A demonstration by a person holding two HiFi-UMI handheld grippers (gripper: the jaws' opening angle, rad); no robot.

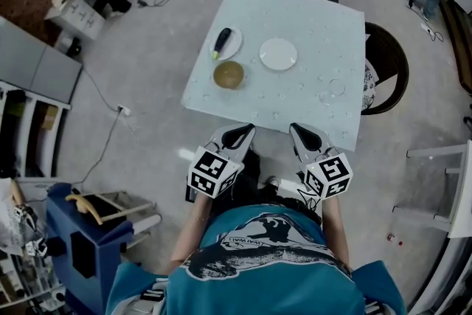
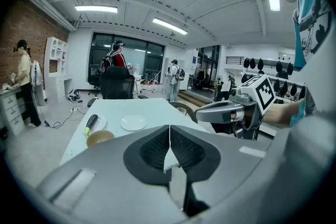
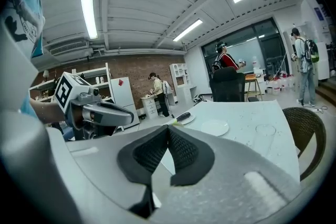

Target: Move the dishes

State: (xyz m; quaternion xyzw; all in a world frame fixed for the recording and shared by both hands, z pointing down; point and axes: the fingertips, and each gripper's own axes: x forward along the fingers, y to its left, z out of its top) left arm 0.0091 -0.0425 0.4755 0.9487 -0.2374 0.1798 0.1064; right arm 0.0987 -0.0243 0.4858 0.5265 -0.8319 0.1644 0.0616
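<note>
Side by side at the near edge of the pale square table (image 1: pixel 313 18), your left tool (image 1: pixel 240 131) and right tool (image 1: pixel 301 133) are each closed tight on nothing. The dishes wait ahead, well apart from both. A brown round bowl (image 1: pixel 228 74) is nearest the left tool, and beyond it a small white plate (image 1: pixel 234 48) carries a dark-handled utensil (image 1: pixel 221 41). A plain white round plate (image 1: pixel 278 54) sits between the tools' lines. A clear drinking glass (image 1: pixel 336 88) stands ahead of the right tool. The approach looks barely begun.

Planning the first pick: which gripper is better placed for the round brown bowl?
Left, probably: the round brown bowl lies ahead of the left gripper; the right gripper stands farther off.
</note>
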